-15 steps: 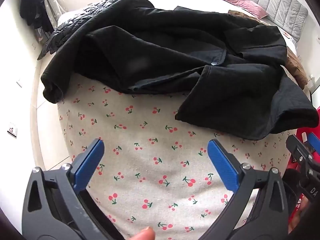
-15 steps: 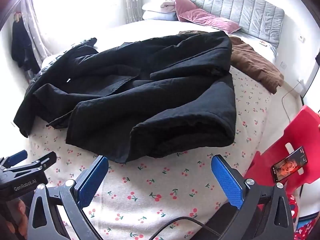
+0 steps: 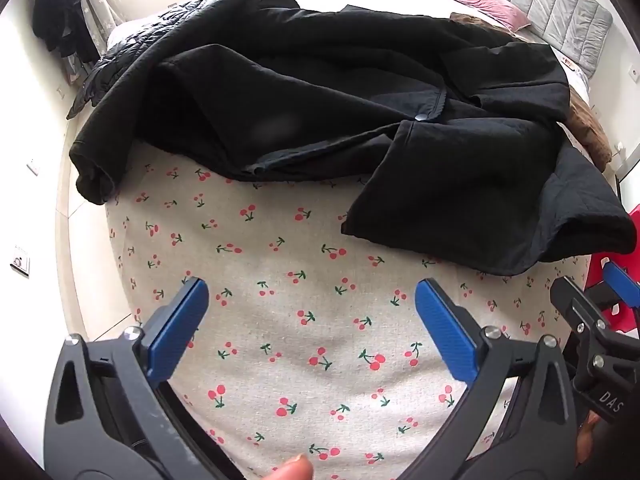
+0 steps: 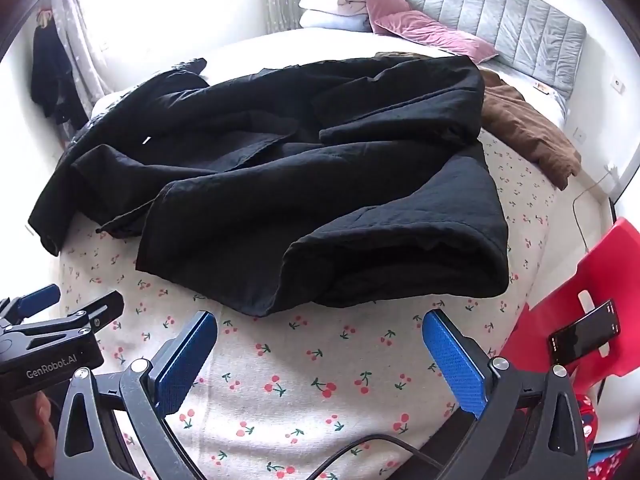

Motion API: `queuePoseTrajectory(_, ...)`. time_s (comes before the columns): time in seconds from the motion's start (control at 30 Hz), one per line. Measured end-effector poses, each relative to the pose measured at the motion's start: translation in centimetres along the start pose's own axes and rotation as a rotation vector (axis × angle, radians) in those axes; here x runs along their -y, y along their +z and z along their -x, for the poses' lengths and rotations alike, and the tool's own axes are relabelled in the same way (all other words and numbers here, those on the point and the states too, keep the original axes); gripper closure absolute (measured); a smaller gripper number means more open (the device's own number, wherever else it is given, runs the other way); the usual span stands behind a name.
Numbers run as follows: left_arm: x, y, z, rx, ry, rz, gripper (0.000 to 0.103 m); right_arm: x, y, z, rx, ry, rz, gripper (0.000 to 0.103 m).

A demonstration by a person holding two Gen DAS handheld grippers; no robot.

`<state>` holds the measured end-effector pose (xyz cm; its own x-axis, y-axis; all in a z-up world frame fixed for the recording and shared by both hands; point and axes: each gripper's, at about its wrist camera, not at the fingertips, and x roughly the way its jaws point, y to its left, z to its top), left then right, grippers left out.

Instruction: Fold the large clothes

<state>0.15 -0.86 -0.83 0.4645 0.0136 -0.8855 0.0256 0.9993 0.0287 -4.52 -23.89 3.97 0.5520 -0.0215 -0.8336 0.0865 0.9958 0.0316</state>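
Observation:
A large black quilted coat (image 3: 320,100) lies crumpled across the bed, front flaps partly open, one sleeve hanging off the left edge (image 3: 92,172). It also shows in the right wrist view (image 4: 300,184), with its hem folded up at the near right. My left gripper (image 3: 312,308) is open and empty above the cherry-print sheet (image 3: 280,280), short of the coat's hem. My right gripper (image 4: 320,340) is open and empty, just short of the coat's near edge. Each gripper shows at the edge of the other's view.
A brown garment (image 4: 524,128) lies at the coat's far right. Pink and white pillows (image 4: 400,20) sit by the grey headboard (image 4: 500,8). A red chair (image 4: 588,300) holding a phone (image 4: 584,338) stands right of the bed. Dark clothes (image 4: 48,68) hang at the far left.
Both grippers have shifted only slightly over the sheet; the coat has not moved.

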Motion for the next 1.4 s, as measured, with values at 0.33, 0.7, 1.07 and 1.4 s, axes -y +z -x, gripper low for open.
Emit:
queuePoseTrajectory(0.33, -0.19, -0.10, -0.19, -0.006, -0.006, -0.002, 0.000, -0.40, 0.04, -0.24, -0.009, -0.002, 0.015, 0.000)
queuePoseTrajectory(0.7, -0.13, -0.13, -0.22, -0.010, -0.009, -0.003, 0.000, -0.68, 0.09, -0.71, -0.018, 0.001, 0.025, 0.000)
queuePoseTrajectory(1.07, -0.03, -0.09, -0.36, -0.013, -0.009, -0.006, 0.000, -0.83, -0.03, -0.70, -0.019, 0.000, 0.026, 0.000)
queuePoseTrajectory(1.4, 0.10, -0.09, -0.35, -0.013, -0.006, -0.009, 0.000, -0.83, 0.02, -0.71, -0.019, 0.001, 0.023, 0.000)
